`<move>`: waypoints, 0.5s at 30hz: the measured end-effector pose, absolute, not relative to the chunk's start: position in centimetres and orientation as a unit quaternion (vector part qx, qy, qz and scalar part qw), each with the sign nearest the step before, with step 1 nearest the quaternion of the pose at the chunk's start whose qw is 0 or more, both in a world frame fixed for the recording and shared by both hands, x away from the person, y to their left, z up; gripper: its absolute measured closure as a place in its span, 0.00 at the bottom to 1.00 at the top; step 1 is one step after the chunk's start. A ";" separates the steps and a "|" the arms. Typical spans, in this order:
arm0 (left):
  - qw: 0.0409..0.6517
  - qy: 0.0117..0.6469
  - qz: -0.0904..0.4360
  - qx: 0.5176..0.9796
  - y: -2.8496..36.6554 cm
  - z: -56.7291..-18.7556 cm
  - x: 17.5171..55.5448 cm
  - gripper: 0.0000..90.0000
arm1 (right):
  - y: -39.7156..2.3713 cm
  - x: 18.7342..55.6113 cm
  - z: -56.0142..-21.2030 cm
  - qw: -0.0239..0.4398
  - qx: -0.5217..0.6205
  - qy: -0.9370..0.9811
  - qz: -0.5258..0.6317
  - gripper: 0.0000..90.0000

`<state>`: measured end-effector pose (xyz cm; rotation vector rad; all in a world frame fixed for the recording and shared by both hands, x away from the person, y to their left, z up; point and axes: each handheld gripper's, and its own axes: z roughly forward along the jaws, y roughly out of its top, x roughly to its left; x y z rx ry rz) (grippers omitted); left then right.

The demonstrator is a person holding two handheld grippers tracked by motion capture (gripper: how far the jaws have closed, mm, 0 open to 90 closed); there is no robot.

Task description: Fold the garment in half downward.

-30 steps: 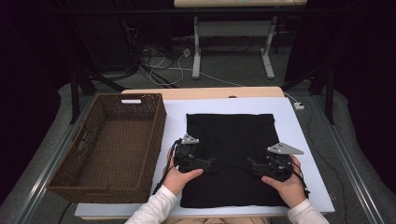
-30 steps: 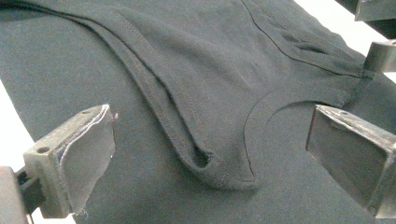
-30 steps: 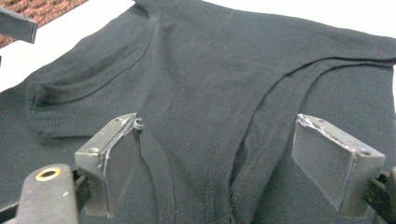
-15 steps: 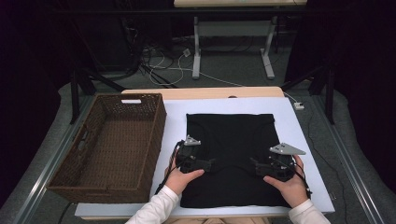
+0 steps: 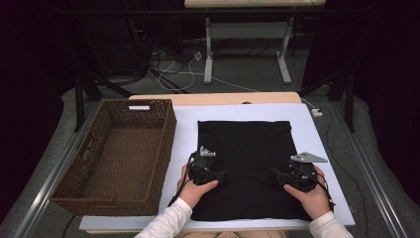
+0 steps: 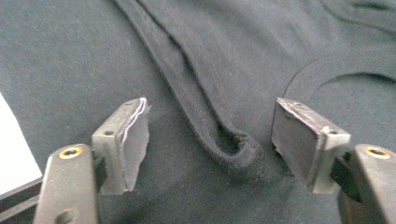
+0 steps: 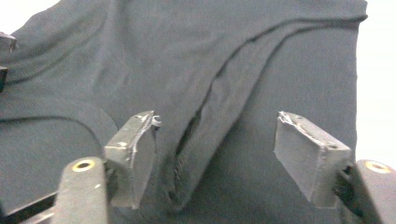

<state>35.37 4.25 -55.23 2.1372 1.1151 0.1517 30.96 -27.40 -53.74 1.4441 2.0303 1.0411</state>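
Both sets of jaws have just been closing, left gripper and right gripper each straddling a raised fold of the black garment mid-table near the front edge; pads not yet pinching, a lift looks imminent.

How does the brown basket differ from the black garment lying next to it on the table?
The basket is brown woven wicker with upright walls; the garment is black soft cloth spread flat. The basket sits at the left with nothing at it, while the left claw and right claw rest on the garment, jaws just closing over its seam folds without pinching yet. Both lie on the white table.
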 end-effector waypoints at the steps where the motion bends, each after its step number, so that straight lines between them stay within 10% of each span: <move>1: 0.355 0.432 0.059 0.827 4.3 -55.2 35.4 0.36 | -27.4 31.0 -53.7 0.219 0.522 0.734 0.376 0.35; 15: 0.344 0.425 0.086 0.833 3.8 -55.3 34.7 0.52 | -27.5 30.2 -54.5 0.150 0.548 0.735 0.369 0.56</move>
